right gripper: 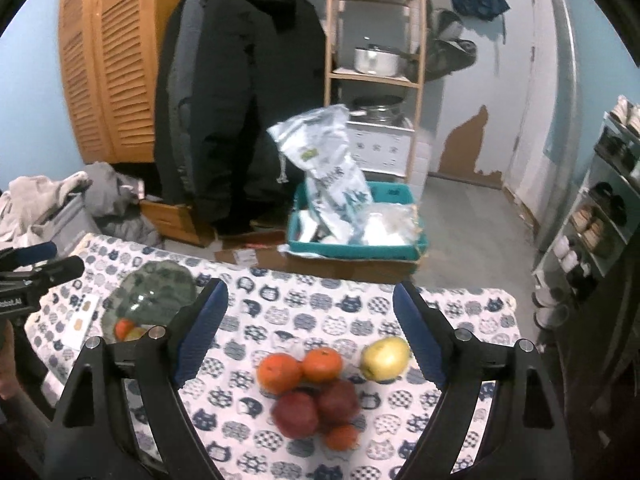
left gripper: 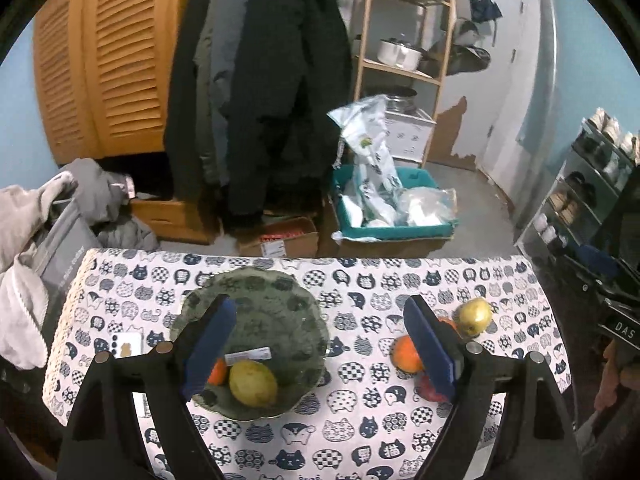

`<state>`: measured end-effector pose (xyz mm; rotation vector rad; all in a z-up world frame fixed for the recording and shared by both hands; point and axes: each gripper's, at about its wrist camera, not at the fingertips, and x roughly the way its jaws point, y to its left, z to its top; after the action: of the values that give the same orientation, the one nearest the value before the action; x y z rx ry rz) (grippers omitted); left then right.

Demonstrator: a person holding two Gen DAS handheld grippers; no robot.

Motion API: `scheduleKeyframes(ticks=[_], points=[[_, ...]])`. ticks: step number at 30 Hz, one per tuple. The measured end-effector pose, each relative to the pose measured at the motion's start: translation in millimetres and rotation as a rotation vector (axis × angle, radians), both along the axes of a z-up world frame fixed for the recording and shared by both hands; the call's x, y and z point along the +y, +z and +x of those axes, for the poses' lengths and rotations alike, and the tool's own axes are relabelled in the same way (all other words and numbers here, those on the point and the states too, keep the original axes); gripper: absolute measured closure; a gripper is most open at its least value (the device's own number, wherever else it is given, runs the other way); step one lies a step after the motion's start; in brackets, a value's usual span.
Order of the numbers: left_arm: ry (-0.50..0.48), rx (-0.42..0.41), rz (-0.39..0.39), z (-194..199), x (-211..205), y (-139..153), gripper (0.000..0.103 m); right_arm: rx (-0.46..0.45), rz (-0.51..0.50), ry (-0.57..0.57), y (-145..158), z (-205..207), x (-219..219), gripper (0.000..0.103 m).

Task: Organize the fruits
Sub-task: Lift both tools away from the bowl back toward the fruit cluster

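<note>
Both claws stand wide and hold nothing: the left claw hovers over the bowl, the right claw over the loose fruit. The bowl, with a pear and an orange inside, sits on the cat-print table; coats and shelves stand behind.

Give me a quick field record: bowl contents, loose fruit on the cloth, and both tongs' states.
bowl: green glass bowl, on the cat-print cloth
in bowl: yellow-green fruit, one orange
loose pile: two oranges, yellow apple, two dark red fruits, small orange
left tongs: open, empty, over bowl
right tongs: open, empty, over pile
</note>
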<state>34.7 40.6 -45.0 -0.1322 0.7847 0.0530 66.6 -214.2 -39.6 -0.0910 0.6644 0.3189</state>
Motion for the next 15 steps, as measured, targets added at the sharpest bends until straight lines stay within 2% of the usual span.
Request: scheduleKeyframes(ticks=[5, 15], points=[[-0.035, 0.018, -0.002, 6, -18, -2, 0.016, 0.014, -0.021, -0.053, -10, 3, -27, 0.018], [-0.109, 0.048, 0.000, 22, -58, -9, 0.016, 0.051, 0.000, -0.116, -22, 7, -63, 0.018]])
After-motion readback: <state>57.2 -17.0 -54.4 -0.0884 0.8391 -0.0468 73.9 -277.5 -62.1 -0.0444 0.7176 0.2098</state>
